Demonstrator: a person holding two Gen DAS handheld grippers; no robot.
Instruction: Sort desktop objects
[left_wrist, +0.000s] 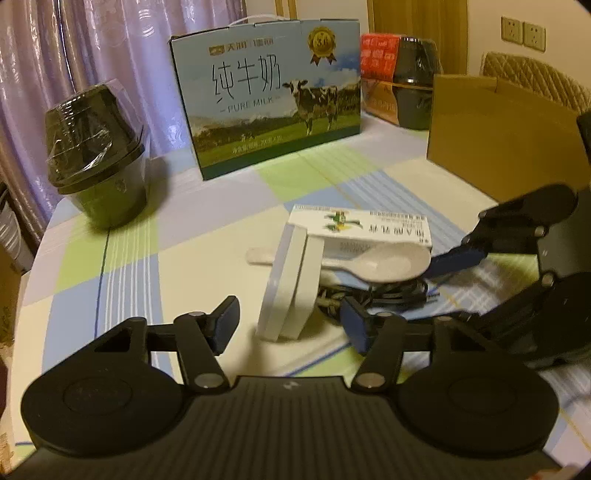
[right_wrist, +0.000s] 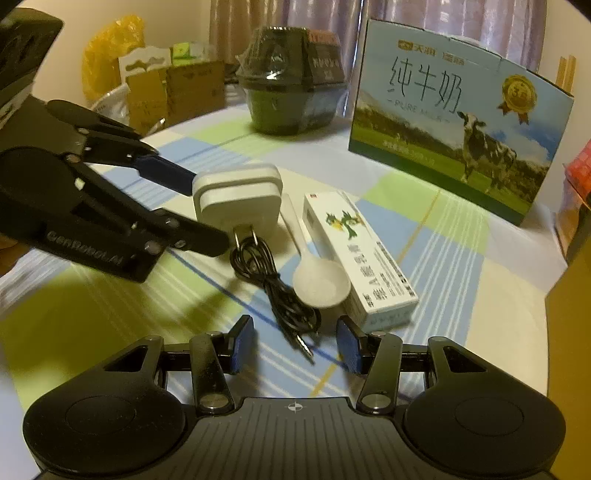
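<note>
On the checked cloth of the worktop (left_wrist: 110, 266), going from the left in the left wrist view: a film-wrapped dark instant-noodle bowl (left_wrist: 96, 155) stands near the curtain; behind the middle stands a pure-milk carton case (left_wrist: 266, 99); to its right a second dark bowl with a red pack (left_wrist: 400, 77), which the right wrist view barely catches at its edge; furthest right a brown cardboard box (left_wrist: 498, 136).

The things to sort lie bunched in the centre: a white charger plug (left_wrist: 288, 284) standing on edge, a white plastic spoon (left_wrist: 376, 264) whose handle passes behind it, a small white ointment box (left_wrist: 365, 229) just beyond the spoon, and a coiled black cable (left_wrist: 373, 295) beneath the spoon's bowl.

The left claw (left_wrist: 291, 325) is spread wide, its blue pads either side of the plug and apart from it; the right claw (left_wrist: 454, 254) comes in from the right with a blue fingertip near the spoon's bowl.

The right wrist view adds what the first hides: yellow bags and small cartons (right_wrist: 147, 85) stacked off the worktop's far left; the left claw (right_wrist: 207, 210) straddling the plug (right_wrist: 236, 199) with one finger behind and one in front; the plug's metal prongs pointing at the cable (right_wrist: 273, 288); the cable's jack end lying between the right claw's (right_wrist: 295, 343) parted, empty pads; the spoon (right_wrist: 317, 280) touching the ointment box (right_wrist: 362, 258) along its side.
</note>
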